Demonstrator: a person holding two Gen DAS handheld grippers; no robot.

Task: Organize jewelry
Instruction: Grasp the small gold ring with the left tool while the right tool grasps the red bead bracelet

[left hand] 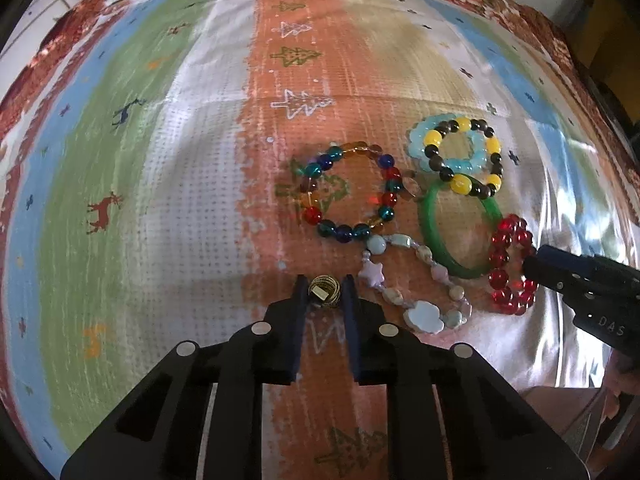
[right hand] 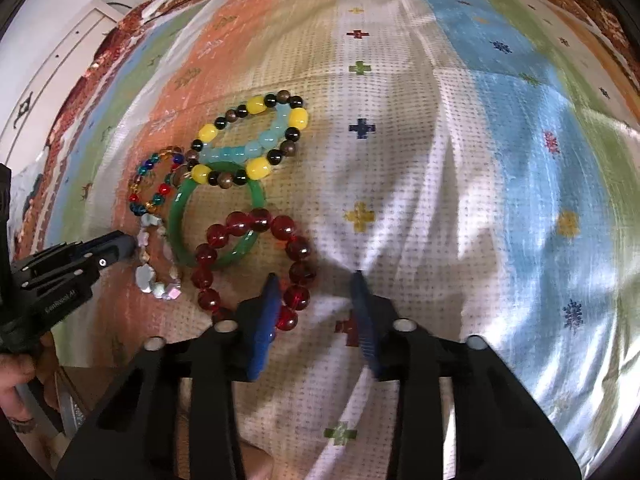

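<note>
Gold-coloured wire, wound into a small ring (left hand: 323, 295), sits between the two fingertips of the left gripper (left hand: 324, 294) at lower centre of the left wrist view; the fingers stand close on either side of it, but contact cannot be confirmed. This ring does not appear in the right wrist view, where the left gripper (right hand: 124, 245) enters from the left edge, seen side-on.

Jewelry lies grouped on a patterned striped tablecloth (left hand: 160, 160), right of centre in the left view:
- multicoloured glass-bead bracelet (left hand: 348, 192);
- yellow-and-black bead bracelet (left hand: 466, 156) lying over a pale blue bead bracelet (left hand: 416, 140);
- solid green bangle (left hand: 460, 228), its upper rim under the yellow-and-black beads;
- pastel stone-and-star bracelet (left hand: 416, 280), just right of the left fingertips;
- red glass-bead bracelet (left hand: 508, 264), overlapping the bangle's right rim.

Right gripper (right hand: 314, 290): jaws apart, holding nothing. The right wrist view shows its left finger (right hand: 266, 312) over the red bracelet's (right hand: 256, 260) lower beads, the other finger over bare cloth. In the left view the right gripper (left hand: 536, 264) appears only at the right edge, its tip at the red beads.
</note>
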